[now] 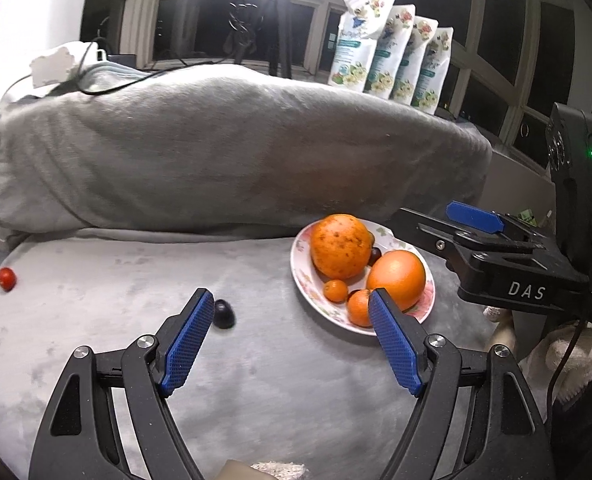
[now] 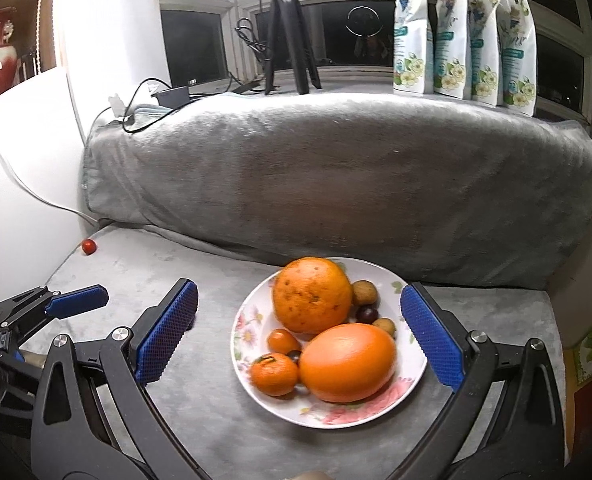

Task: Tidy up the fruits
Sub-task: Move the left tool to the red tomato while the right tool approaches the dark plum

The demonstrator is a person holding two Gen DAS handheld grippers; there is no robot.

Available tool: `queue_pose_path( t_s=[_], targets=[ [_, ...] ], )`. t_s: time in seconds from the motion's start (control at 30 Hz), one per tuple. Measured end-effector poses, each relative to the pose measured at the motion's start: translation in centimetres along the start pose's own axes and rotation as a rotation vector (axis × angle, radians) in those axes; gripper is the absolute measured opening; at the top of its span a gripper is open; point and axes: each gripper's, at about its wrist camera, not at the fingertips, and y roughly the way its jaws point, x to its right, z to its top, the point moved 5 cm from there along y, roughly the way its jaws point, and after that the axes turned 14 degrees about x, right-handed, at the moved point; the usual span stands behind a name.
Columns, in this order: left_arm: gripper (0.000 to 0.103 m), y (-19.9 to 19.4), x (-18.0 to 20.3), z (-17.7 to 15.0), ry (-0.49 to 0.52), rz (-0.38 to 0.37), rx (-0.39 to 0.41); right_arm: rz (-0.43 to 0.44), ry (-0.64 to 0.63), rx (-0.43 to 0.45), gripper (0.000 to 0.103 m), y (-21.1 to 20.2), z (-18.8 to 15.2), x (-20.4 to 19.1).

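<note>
A flowered plate (image 2: pixel 336 416) on the grey blanket holds a spotted orange (image 2: pixel 312 294), a smooth orange (image 2: pixel 348 362), a mandarin (image 2: pixel 274 374), a small orange fruit (image 2: pixel 282 341), dark grapes and two brown longans. My right gripper (image 2: pixel 299 288) is open, its fingers either side of the plate and clear of it. My left gripper (image 1: pixel 291 294) is open with nothing between its fingers. A dark grape (image 1: pixel 224 313) lies loose just beyond its left finger. The plate (image 1: pixel 302 280) sits at its right fingertip. A red cherry tomato (image 1: pixel 7 279) lies far left by the wall.
A long grey cushion (image 1: pixel 224 152) runs behind the seat. On the window ledge stand a black tripod (image 2: pixel 290 32) and several flowered pouches (image 2: pixel 460 36). Cables and a charger (image 2: pixel 172 94) lie on the cushion's left end. The seat edge drops off at the right.
</note>
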Motion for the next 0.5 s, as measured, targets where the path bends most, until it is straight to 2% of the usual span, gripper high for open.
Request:
queue_pose_path(
  t_s=[0.5],
  targets=[
    [0.080,-3.0,-5.9,0.0,-0.101,0.068,0.056,0.082,-0.010,0.006,0.103,-0.5,-0.2,-5.2]
  ],
)
